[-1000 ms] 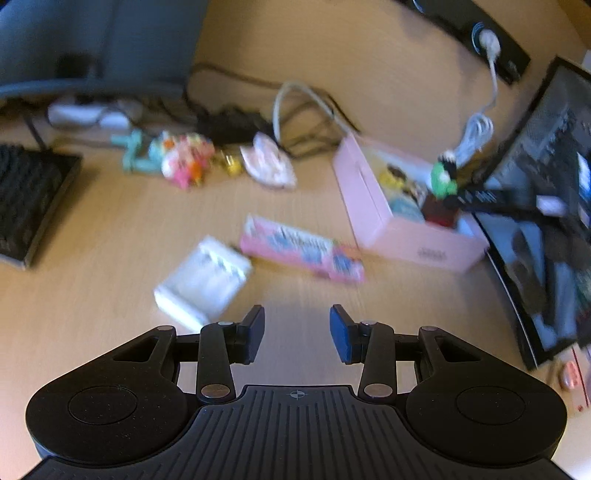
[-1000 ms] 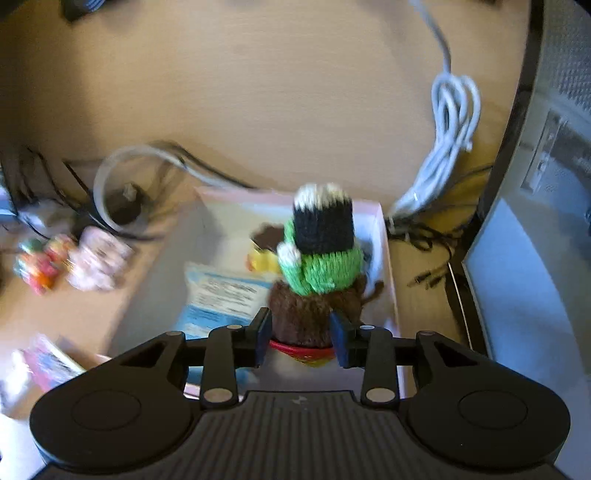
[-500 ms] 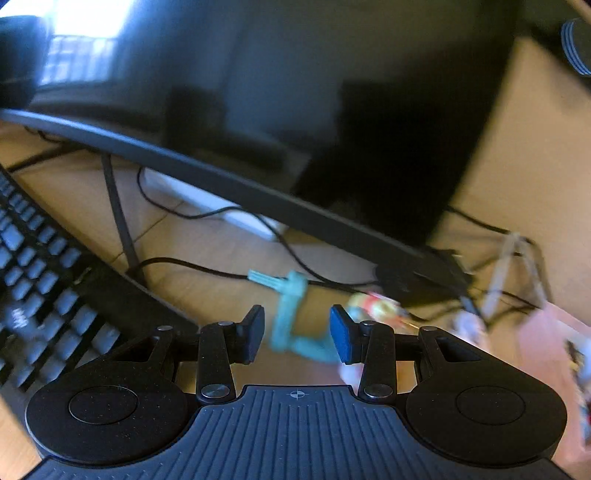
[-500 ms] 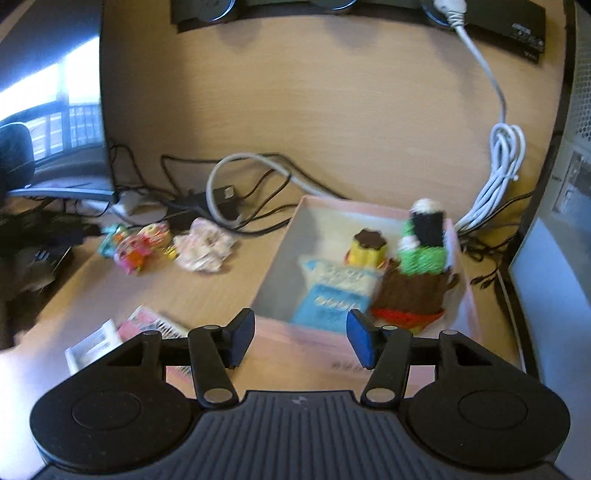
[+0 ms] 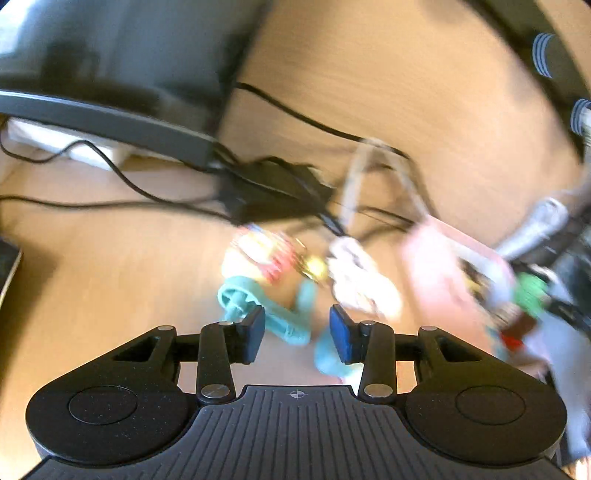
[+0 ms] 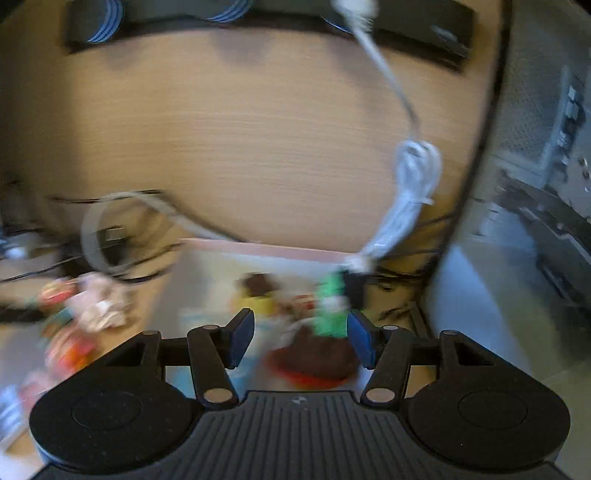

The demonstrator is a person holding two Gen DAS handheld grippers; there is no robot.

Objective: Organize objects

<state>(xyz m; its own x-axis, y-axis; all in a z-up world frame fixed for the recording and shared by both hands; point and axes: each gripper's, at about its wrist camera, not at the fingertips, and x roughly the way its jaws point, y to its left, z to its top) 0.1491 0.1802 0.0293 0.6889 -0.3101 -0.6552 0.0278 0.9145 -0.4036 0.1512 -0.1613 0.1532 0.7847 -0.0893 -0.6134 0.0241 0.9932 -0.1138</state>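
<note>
My left gripper (image 5: 297, 332) is open just above the desk. A teal toy (image 5: 236, 295) lies right in front of it, with one end showing between the pads, which do not press on it. Behind it lie a colourful toy (image 5: 258, 254) and a white-pink frilly piece (image 5: 362, 280). The pink box (image 5: 428, 266) stands to the right. My right gripper (image 6: 301, 339) is open over the pink box (image 6: 277, 249). A knitted doll (image 6: 328, 314) in green, black and brown sits in the box between the spread jaws, untouched. A yellow figure (image 6: 255, 299) is beside it.
A monitor base (image 5: 110, 118) and black cables with an adapter (image 5: 273, 188) crowd the desk behind the toys. A coiled white cable (image 6: 410, 199) hangs behind the box. A computer case (image 6: 535, 184) stands at the right and a power strip (image 6: 258, 14) on the wall.
My right gripper let go of the knitted doll into the pink box, drew back, then came close over it again. My left gripper swung across the monitor base and down to the teal toy.
</note>
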